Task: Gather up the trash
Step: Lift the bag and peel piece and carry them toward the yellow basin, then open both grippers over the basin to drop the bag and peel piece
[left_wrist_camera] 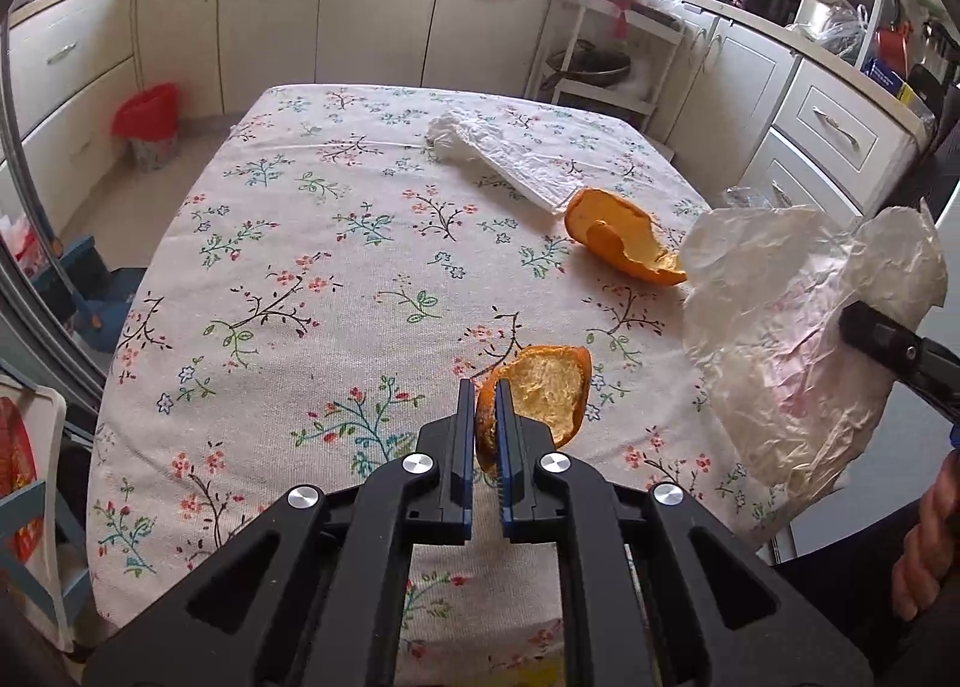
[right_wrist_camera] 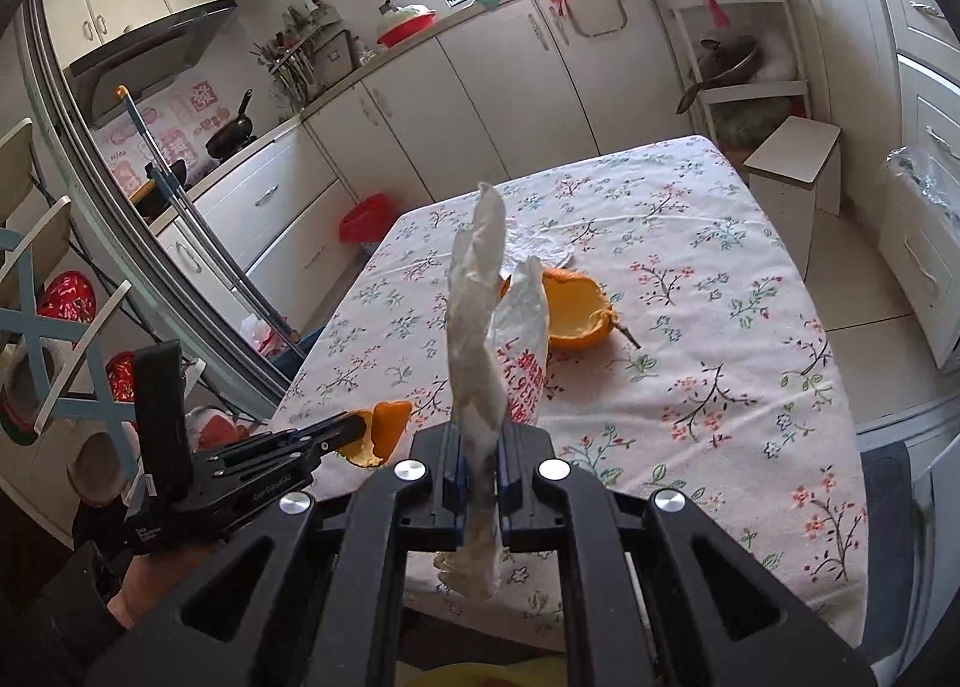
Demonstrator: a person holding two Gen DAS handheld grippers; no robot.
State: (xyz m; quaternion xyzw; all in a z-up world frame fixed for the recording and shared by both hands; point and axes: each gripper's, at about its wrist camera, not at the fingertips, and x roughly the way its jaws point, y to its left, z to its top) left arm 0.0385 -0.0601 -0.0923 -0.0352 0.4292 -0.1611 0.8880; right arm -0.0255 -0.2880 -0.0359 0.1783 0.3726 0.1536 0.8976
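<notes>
Left tongs (left_wrist_camera: 485, 417) pinch an orange peel piece (left_wrist_camera: 540, 393) above the table's (left_wrist_camera: 300, 279) near edge; right tongs (right_wrist_camera: 480, 465) clamp a crumpled plastic bag (right_wrist_camera: 480, 327) upright. A second peel (left_wrist_camera: 624, 246) and white wrapper (left_wrist_camera: 498, 159) lie toward the far right corner.

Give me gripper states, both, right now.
Left gripper: shut on a curved orange peel piece.
Right gripper: shut on a crumpled translucent plastic bag.
</notes>
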